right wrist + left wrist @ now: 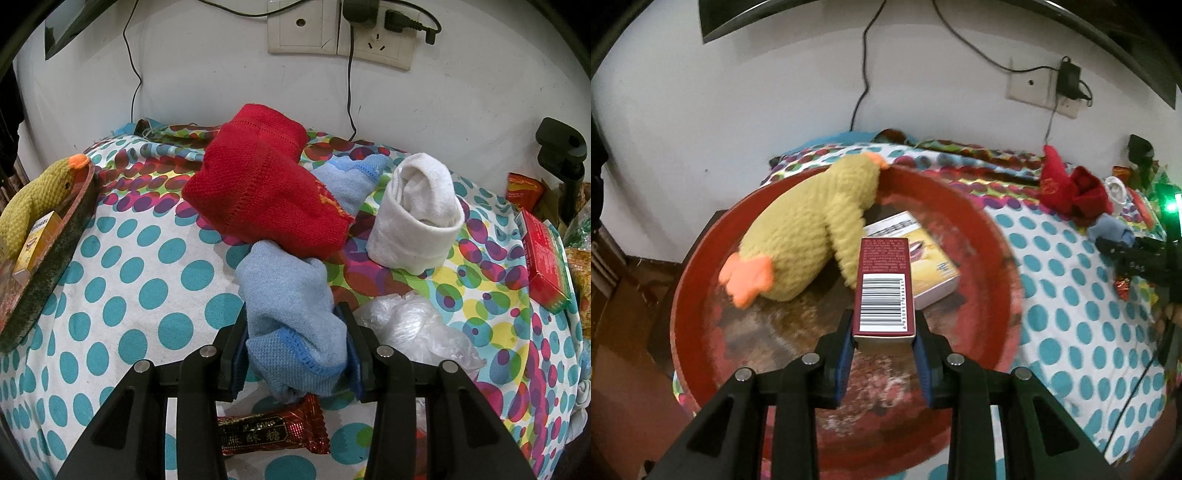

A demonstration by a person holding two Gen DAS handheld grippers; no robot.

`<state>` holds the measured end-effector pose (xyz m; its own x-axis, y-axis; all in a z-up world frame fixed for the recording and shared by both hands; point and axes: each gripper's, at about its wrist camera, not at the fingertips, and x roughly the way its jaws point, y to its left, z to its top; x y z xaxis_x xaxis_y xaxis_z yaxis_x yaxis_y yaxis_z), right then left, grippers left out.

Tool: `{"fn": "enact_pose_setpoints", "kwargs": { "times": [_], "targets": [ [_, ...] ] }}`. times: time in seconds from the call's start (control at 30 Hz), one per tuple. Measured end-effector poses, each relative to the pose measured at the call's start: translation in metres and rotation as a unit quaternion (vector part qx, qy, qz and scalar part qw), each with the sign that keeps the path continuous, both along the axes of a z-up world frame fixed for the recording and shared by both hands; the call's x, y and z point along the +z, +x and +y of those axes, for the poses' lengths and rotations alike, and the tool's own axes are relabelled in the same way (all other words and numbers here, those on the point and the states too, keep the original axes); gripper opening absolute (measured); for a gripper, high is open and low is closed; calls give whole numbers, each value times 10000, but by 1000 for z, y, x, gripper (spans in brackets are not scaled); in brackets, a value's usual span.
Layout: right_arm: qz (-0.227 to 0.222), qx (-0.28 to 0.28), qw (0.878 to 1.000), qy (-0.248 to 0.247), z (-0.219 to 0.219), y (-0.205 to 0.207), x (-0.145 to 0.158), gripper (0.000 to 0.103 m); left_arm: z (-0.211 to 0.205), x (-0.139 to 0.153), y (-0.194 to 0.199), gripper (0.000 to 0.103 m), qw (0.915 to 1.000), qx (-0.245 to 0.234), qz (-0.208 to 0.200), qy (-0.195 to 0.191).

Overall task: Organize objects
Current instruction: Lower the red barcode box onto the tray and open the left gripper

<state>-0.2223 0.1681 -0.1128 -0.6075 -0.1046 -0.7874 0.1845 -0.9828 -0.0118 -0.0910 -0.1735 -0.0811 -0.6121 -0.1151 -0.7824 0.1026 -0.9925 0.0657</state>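
Clamped between the fingers of the left hand-held gripper (884, 328) is a dark red box (884, 291), barcode face up, held above the round red tray (997, 236). Largest in that tray is the yellow plush duck (809, 236), lying on its side; next to it rests a yellow box (923, 258), partly hidden behind the held one. The step in hand looks like gathering loose items into the tray, so the next move would call for lowering the red box onto bare tray floor and letting go.

On the polka-dot bedspread (140, 288), the right hand-held gripper (295, 350) is closed around a light blue sock (291, 314), with a red knit bundle (266, 199), a white rolled sock (417, 221), a crumpled plastic bag (410, 325) and a red candy wrapper (273, 432) nearby. Whether the sock is lifted cannot be told.
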Motion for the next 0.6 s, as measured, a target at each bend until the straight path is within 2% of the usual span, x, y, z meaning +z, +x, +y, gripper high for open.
{"fn": "enact_pose_setpoints", "kwargs": {
  "times": [0.6],
  "targets": [
    [10, -21, 10000, 47, 1, 0, -1, 41, -57, -20, -4, 30, 9986, 470, -214, 63]
  ]
}}
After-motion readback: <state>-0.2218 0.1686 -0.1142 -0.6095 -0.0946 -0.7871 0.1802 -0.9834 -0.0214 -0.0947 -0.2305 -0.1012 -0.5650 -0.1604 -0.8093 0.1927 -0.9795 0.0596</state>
